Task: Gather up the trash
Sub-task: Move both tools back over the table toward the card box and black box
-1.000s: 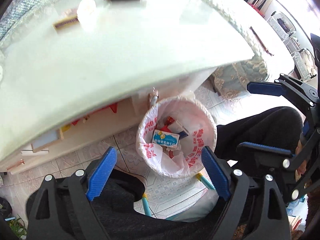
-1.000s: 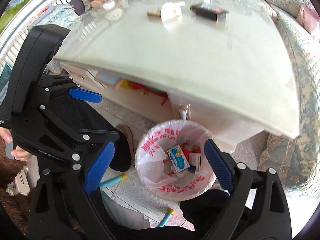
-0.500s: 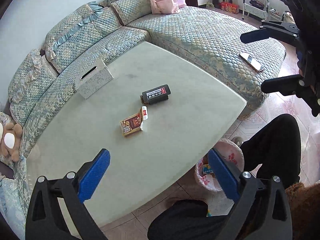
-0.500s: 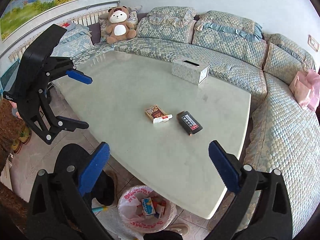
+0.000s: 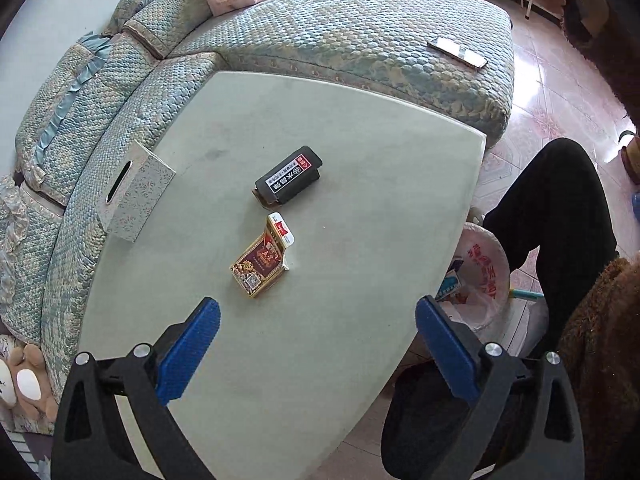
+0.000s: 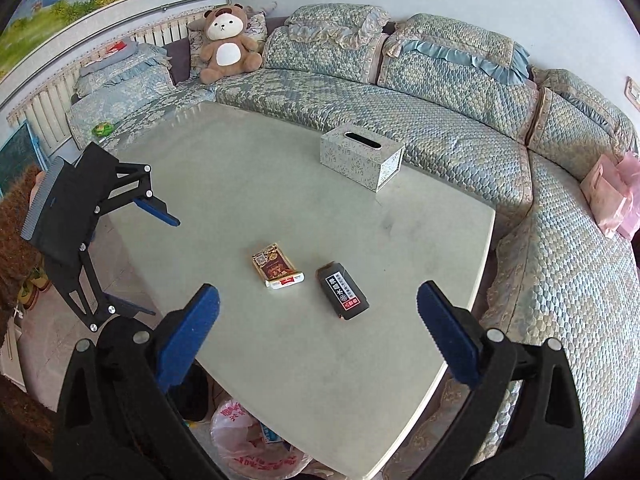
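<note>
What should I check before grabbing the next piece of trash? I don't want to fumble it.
1. Left tongs open, nothing in them: ok.
2. Right tongs open, nothing in them: ok.
3. Red pack and black box lie apart on the table: ok.
4. Nothing lies on top of either: ok.
5. Bin by the table edge, bag open: ok.
6. Room left in bin: cannot tell.

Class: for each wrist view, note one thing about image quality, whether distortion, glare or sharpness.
Left wrist view: fisheye bends the table edge, and window glare washes out the floor tiles. Right wrist view: sofa curves strongly, corners darken, but both boxes stay sharp.
</note>
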A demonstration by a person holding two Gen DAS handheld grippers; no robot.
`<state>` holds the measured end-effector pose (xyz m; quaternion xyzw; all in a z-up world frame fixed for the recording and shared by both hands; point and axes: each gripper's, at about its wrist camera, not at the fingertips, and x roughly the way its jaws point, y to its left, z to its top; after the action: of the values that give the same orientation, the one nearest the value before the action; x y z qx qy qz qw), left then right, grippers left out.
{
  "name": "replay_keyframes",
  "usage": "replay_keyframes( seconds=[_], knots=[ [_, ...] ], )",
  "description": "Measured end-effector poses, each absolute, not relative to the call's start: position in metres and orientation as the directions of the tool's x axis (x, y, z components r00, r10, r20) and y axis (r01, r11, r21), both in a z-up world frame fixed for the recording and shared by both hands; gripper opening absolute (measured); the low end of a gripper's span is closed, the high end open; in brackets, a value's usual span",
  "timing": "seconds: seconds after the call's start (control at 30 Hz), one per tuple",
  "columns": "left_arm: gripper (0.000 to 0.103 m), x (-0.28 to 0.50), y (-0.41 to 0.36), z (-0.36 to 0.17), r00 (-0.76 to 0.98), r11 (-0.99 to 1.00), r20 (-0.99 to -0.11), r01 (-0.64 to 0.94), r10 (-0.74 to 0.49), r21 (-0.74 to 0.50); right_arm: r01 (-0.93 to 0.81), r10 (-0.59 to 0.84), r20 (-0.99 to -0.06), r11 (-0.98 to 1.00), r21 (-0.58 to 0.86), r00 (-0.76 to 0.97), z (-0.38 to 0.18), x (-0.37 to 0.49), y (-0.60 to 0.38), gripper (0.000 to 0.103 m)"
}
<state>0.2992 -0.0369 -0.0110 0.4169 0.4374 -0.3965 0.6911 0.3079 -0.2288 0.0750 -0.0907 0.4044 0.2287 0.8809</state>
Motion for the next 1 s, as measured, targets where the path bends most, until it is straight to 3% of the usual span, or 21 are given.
replay_keyframes(
  seconds=[0.33, 1.0],
  knots=[
    [0.096, 0.373, -0.043, -0.076, 0.214, 0.312, -0.972, 0.934, -0.094, 0.175, -0.522, 0.328, -0.818, 0.852, 0.04, 0.473, 0.032, 0.383, -0.232, 0.097],
    [0.096, 0.442, -0.063, -0.18, 0.088, 0.231, -0.996, 0.969, 0.0, 0.085, -0.633, 0.239, -0.955, 0.77, 0.077, 0.175, -0.118, 0.468, -0.191, 0.097]
  ],
)
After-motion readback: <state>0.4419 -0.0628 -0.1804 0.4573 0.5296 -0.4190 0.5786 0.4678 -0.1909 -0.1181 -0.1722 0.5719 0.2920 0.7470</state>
